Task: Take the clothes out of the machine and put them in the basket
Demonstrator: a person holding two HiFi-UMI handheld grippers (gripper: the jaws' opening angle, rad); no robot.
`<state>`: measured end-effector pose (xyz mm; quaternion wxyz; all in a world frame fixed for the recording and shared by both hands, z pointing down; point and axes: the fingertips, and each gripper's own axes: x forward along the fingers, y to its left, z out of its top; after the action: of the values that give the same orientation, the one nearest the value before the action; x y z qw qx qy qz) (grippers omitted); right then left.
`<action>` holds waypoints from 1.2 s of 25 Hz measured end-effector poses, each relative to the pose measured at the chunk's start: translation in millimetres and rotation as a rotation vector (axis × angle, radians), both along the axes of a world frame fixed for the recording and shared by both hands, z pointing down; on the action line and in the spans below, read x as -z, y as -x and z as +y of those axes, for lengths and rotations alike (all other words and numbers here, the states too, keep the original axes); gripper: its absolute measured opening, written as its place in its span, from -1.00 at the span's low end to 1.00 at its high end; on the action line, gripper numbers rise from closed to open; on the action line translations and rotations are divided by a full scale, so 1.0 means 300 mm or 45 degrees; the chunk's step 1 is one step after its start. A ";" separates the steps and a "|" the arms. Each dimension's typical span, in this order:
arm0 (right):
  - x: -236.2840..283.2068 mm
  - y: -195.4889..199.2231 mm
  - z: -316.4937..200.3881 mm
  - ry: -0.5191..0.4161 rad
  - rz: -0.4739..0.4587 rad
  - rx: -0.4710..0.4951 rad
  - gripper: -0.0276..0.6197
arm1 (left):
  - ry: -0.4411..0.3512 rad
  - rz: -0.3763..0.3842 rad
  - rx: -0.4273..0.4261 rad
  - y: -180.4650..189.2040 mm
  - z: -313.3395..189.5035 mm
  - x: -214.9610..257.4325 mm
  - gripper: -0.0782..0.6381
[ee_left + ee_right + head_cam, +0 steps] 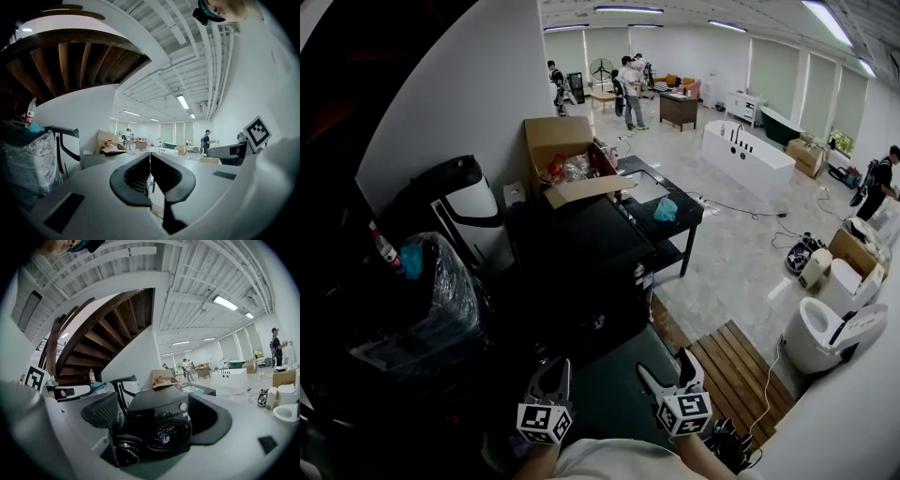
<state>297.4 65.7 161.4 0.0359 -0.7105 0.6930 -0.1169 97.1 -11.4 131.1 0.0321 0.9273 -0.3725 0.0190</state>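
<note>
The black washing machine (159,406) stands in front of the person, its round door (123,452) swung open to the left. Both claws hang low before it. The left claw (150,157) is pressed shut on nothing, and the right claw (667,367) is spread wide and empty. Some clothes (164,434) lie inside the drum.
</note>
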 end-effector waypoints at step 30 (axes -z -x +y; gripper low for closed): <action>0.001 0.024 -0.560 0.055 0.019 0.057 0.54 | 0.046 -0.004 0.018 0.010 -0.546 -0.032 -0.72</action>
<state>290.1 -102.1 161.0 0.0129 -0.6962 0.7064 -0.1272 94.1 -175.3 140.7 0.0485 0.9238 -0.3787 0.0270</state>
